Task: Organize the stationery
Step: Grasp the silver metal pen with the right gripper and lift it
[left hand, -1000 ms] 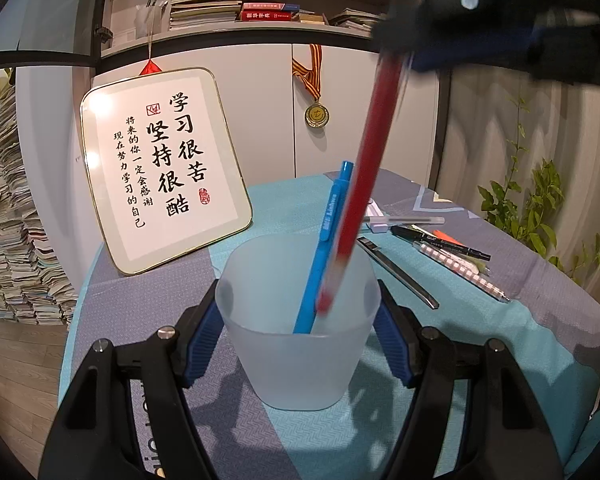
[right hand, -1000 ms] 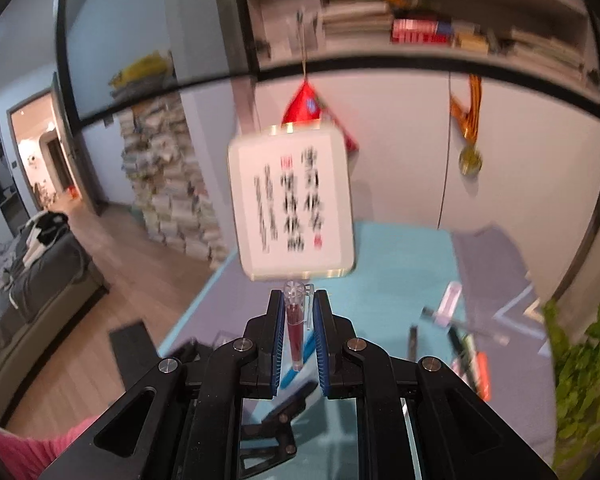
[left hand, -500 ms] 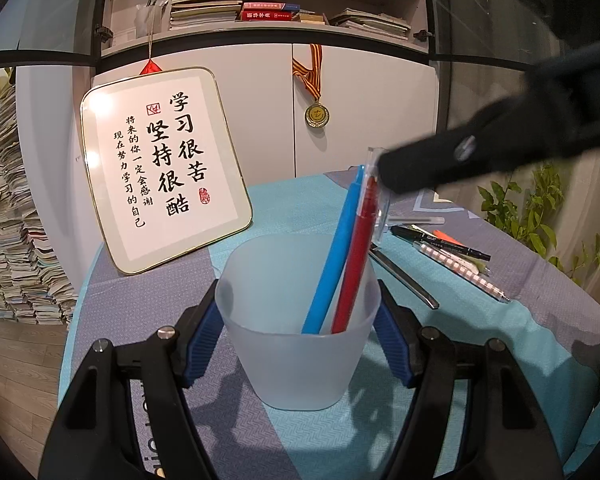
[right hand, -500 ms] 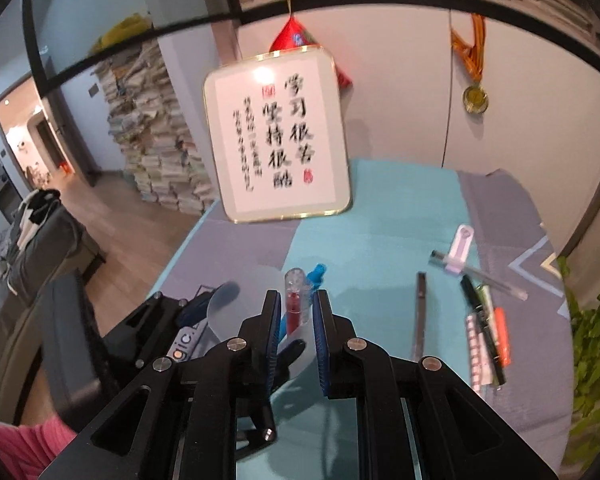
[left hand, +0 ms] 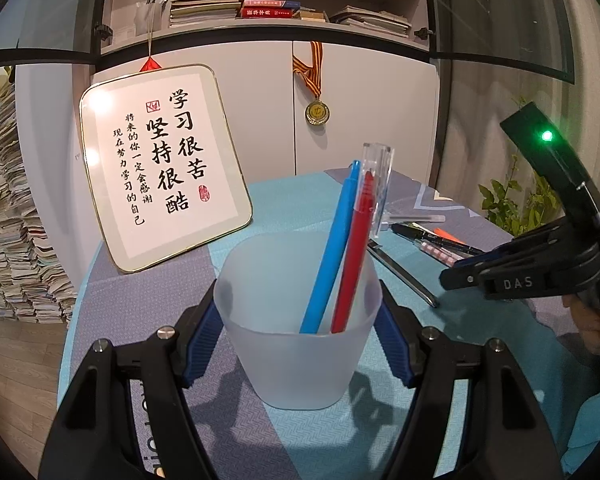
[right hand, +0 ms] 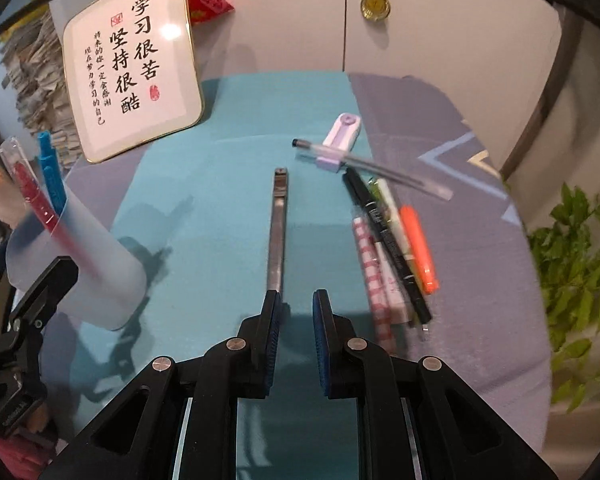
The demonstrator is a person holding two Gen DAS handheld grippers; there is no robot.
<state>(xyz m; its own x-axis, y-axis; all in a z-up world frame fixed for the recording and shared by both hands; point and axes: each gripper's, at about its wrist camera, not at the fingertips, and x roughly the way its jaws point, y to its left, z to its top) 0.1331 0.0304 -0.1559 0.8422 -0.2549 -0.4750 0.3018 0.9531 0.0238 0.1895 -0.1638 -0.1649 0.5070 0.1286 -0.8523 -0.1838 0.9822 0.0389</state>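
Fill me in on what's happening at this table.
A person is tidying pens into a frosted cup, using a handheld gripper in each hand. The left gripper clamps the cup, which holds a blue pen and a red pen. The right gripper, empty with a small gap between its pads, points down at a metal pen on the tablecloth. More pens lie beside it.

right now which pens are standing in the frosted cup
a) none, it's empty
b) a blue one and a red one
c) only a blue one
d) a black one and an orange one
b: the left wrist view shows the blue pen and the red pen leaning side by side inside the frosted cup, while the black pen and orange pen lie on the tablecloth.
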